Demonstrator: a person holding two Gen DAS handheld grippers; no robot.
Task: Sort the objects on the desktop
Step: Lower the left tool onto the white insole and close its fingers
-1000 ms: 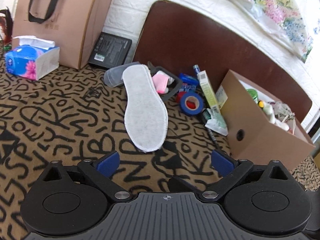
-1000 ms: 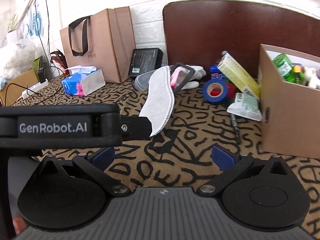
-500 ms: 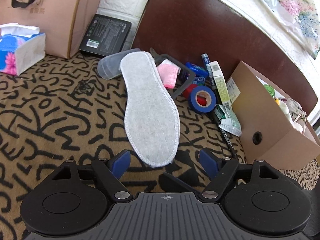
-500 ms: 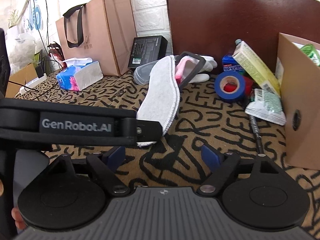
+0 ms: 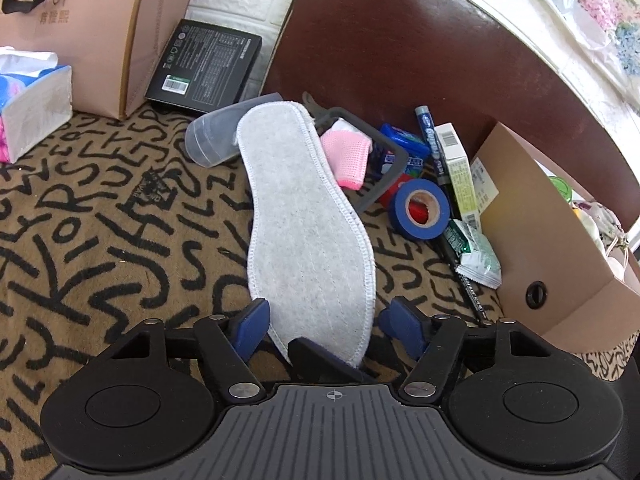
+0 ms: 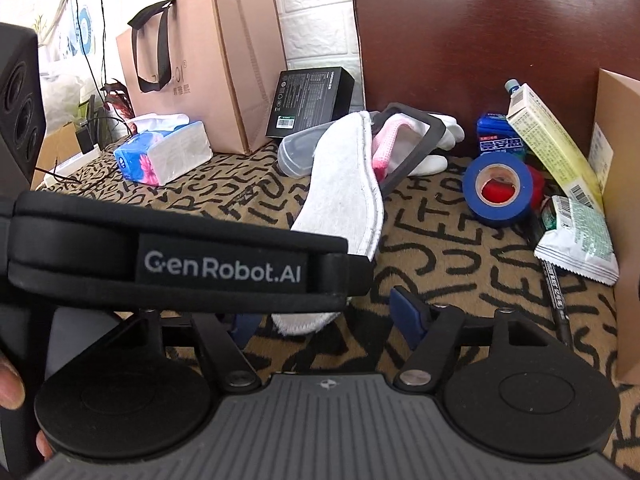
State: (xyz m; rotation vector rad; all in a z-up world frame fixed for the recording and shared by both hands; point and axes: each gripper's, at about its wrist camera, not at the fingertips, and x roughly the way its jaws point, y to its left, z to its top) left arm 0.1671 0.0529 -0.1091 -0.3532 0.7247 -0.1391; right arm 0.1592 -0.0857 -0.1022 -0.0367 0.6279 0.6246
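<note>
The grey insole (image 5: 308,224) lies lengthwise on the patterned tablecloth (image 5: 100,232), its near end between my left gripper (image 5: 326,324)'s blue pads (image 5: 250,326), its far end propped on the clear plastic case (image 5: 212,140) and the dark frame (image 5: 384,168). My left jaws are closing with that near end between them, and I judge the pads not yet pressing on it. My right gripper (image 6: 326,316) sits just right of the insole's near end; its jaws are closing too, on nothing that I can see, though the left unit's strap hides one pad. To do this well I would bring the left pads onto the 2 stitched edges squarely and lift level, since the limp felt may fold. Past the insole's far end I count 1 black box (image 5: 208,66) and 1 paper bag (image 5: 92,24); left of the insole, 1 tissue pack (image 5: 32,108); right of it, 1 blue tape roll (image 5: 420,208), 1 pink cloth (image 5: 348,156), 1 blue packet (image 5: 404,148), 1 yellowish carton (image 5: 458,172), 1 green sachet (image 5: 476,252), 1 pen (image 5: 468,284) and 1 cardboard box (image 5: 552,248), likely the sorting bin.
</note>
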